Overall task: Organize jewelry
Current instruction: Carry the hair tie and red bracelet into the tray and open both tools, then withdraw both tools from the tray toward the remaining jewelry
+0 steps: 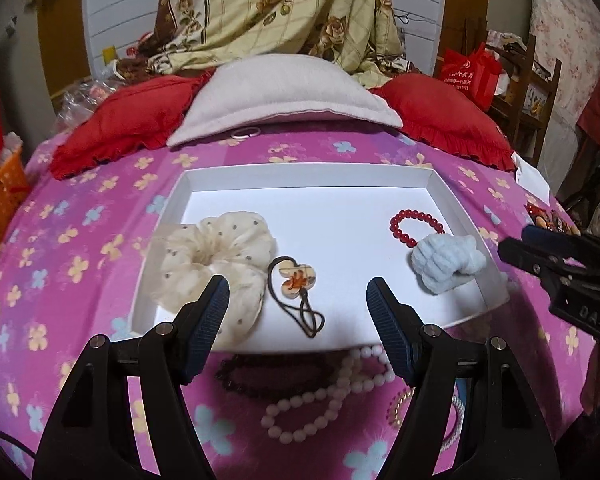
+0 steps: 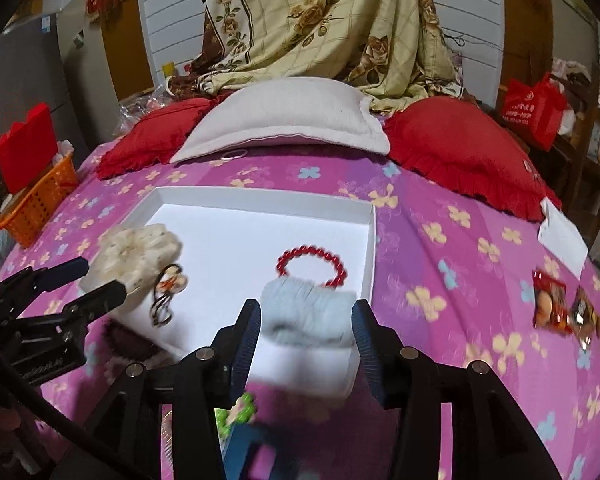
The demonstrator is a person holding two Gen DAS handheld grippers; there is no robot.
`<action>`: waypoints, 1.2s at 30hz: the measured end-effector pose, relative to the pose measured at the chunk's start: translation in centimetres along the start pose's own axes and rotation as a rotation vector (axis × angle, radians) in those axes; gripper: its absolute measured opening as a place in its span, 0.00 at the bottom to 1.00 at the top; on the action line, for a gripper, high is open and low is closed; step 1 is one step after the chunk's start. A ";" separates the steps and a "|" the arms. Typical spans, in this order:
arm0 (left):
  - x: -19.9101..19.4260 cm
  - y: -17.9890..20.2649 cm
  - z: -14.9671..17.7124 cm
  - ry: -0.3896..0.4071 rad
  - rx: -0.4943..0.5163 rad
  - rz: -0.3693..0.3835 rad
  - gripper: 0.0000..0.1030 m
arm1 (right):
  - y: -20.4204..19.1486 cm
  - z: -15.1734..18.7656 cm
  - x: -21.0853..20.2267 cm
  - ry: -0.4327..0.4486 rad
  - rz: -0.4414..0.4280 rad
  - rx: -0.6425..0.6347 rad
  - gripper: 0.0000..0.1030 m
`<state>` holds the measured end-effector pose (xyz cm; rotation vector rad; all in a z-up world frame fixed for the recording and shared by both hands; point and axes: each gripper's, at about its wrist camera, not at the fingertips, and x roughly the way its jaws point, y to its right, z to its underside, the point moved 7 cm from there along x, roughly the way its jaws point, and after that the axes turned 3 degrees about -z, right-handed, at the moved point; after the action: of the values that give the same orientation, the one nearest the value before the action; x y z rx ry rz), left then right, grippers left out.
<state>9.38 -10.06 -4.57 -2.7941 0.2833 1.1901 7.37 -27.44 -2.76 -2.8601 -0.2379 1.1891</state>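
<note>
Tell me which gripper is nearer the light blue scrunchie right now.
Right. The right gripper has its open fingers on either side of the light blue scrunchie; the left gripper sits open across the white tray, by the flower hair tie.

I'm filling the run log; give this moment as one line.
left gripper: open | right gripper: open | white tray: four items | pearl necklace: outside
</note>
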 end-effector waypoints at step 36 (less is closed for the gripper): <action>-7.9 -2.2 4.4 0.082 -0.055 -0.071 0.70 | -3.7 5.2 -6.6 0.017 0.008 0.054 0.66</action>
<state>1.33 -6.20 -1.86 -2.8779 0.1579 1.0862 -1.41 -24.96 -1.48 -2.8263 -0.1904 1.1543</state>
